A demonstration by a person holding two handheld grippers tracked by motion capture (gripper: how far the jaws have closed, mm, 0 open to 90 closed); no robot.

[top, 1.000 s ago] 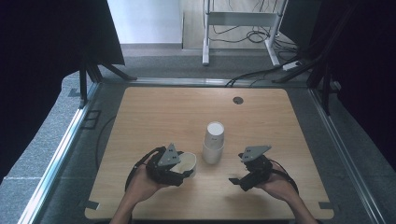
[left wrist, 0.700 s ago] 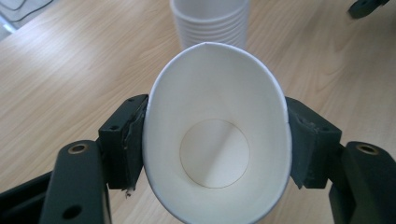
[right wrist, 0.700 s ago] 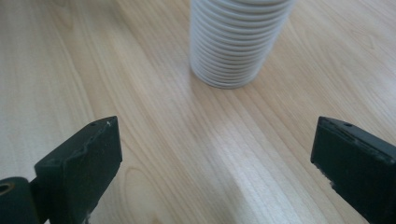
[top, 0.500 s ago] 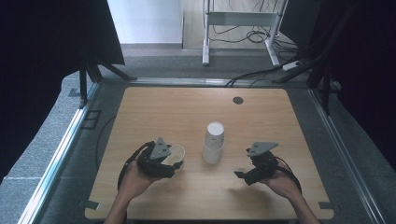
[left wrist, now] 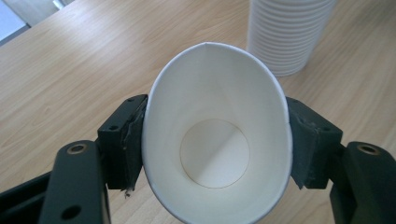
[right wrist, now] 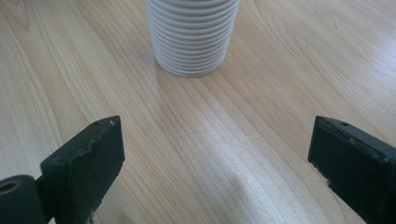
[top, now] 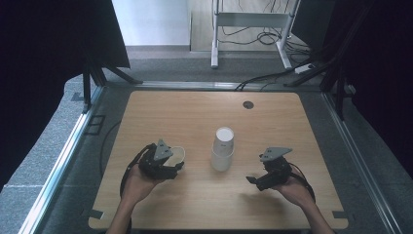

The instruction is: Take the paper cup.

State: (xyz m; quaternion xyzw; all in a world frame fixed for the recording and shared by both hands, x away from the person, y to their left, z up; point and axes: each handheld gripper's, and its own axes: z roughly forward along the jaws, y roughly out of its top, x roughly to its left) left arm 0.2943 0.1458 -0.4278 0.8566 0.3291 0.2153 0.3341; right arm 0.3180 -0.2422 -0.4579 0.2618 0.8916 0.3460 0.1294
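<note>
The single paper cup (left wrist: 215, 135) is plain white, with a thin rolled rim and a round flat bottom that shows down inside it in the left gripper view. Its mouth is squeezed from a circle into a tall oval, pinched to a slight point at the far edge. The left gripper (top: 171, 163) clamps it from both sides, one black pad pressed against each flank of the wall. Seen from the high view, the cup (top: 177, 155) lies on its side in the jaws, to the left of the stack of paper cups (top: 222, 148) and apart from it.

The stack stands upside down on the wooden table (top: 195, 117), its many rims forming tight white rings near the base (right wrist: 192, 35).

The right gripper (top: 256, 179) sits to the right of the stack, its jaws spread wide with nothing between them, only bare wood.

Compared with a second ago, the left hand (top: 139, 183) and its cup have drawn away from the stack, toward the left and slightly nearer the person; earlier the cup lay just beside the stack. The right hand (top: 292, 187) has shifted slightly away from the stack, to the right. The stack itself has not moved.
</note>
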